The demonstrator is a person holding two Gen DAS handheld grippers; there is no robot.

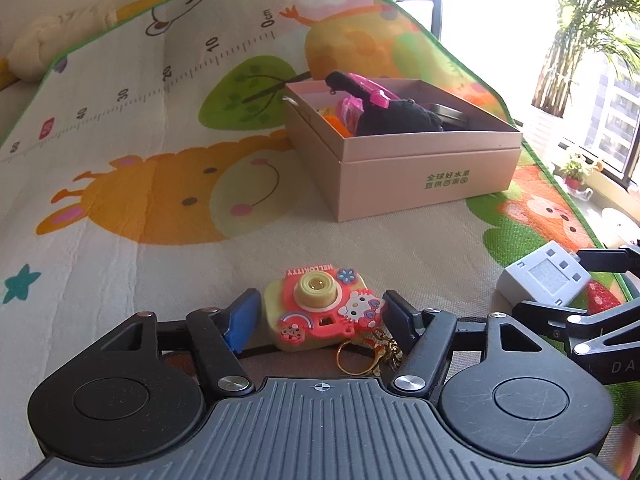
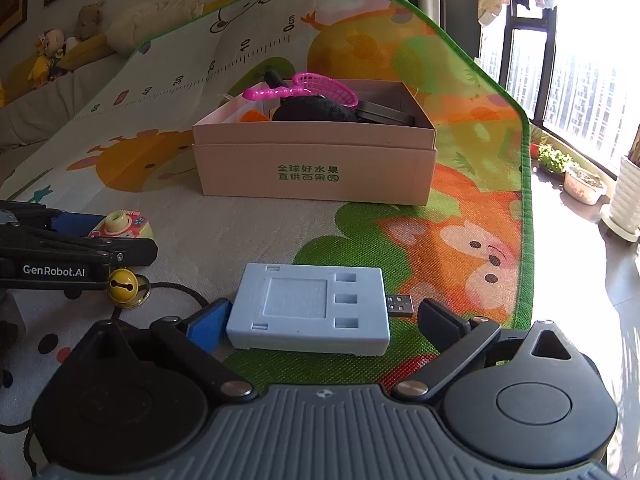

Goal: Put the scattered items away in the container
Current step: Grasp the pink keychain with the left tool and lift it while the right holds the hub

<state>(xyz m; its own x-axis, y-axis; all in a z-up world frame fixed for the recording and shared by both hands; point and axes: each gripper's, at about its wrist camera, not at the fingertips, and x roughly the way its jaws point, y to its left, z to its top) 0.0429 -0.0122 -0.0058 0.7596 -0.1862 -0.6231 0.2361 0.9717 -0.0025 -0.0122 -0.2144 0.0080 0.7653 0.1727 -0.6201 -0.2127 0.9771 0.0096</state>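
1. Left wrist view, nearest the lens: the left gripper (image 1: 318,314) sits low over the play mat (image 1: 120,208). The toy camera keychain (image 1: 320,312) lies between its two pads. The blue left pad (image 1: 244,320) appears to touch the toy's pale yellow side, and the dark right pad (image 1: 398,318) sits right at the cat-figure edge. The jaws read as closed on the toy, or within a hair of it.
2. The gold key ring (image 1: 352,354) and chain trail out under the toy, towards the gripper body. These loose parts may swing on a lift.
3. Right wrist view: the right gripper (image 2: 320,322) straddles a pale blue plastic box (image 2: 310,310) with a USB plug (image 2: 400,305) at its right end. The blue pad (image 2: 208,326) is at the box's left edge. The dark pad (image 2: 444,322) stands clear of the plug, so the jaws are open with nothing gripped.
4. A yellow bell (image 2: 123,286) lies on the mat just left of the blue box, under the left gripper's arm.
5. The cardboard container (image 2: 316,160) stands farther up the mat, well apart from both grippers. It already holds a black plush (image 2: 316,110) and a pink toy racket (image 2: 308,86).
6. Judged step: picking up two of the remaining items.
7. The next move calls for a firm hold on the camera toy, a lift clear of the mat, and a carry over the container's near wall. The right jaws need closing on the blue box.
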